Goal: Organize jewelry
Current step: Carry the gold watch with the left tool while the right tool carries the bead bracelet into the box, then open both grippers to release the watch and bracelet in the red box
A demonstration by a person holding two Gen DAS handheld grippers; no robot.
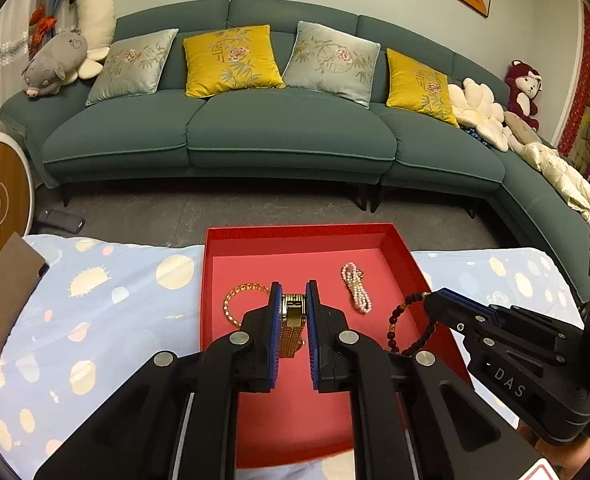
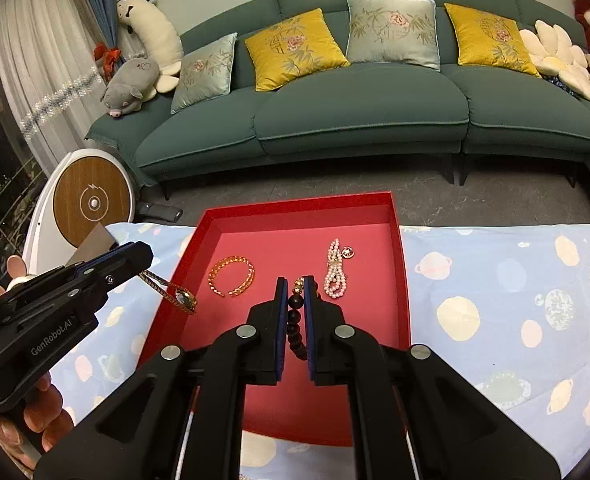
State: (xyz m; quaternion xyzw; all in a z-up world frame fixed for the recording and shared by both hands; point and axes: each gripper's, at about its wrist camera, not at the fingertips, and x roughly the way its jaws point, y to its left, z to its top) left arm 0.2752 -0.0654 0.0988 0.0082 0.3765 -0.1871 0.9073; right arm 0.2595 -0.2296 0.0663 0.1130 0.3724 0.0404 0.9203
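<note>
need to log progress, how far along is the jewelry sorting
Done: an orange-gold chain bracelet and a pearl bracelet already lie in the red box. In hand: the left claw is shut on a gold watch, and the right claw is shut on a dark bead bracelet, both held over the box. Left: setting those two down inside.

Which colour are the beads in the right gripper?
Dark brown beads, some gold near the top; best in the right wrist view.
</note>
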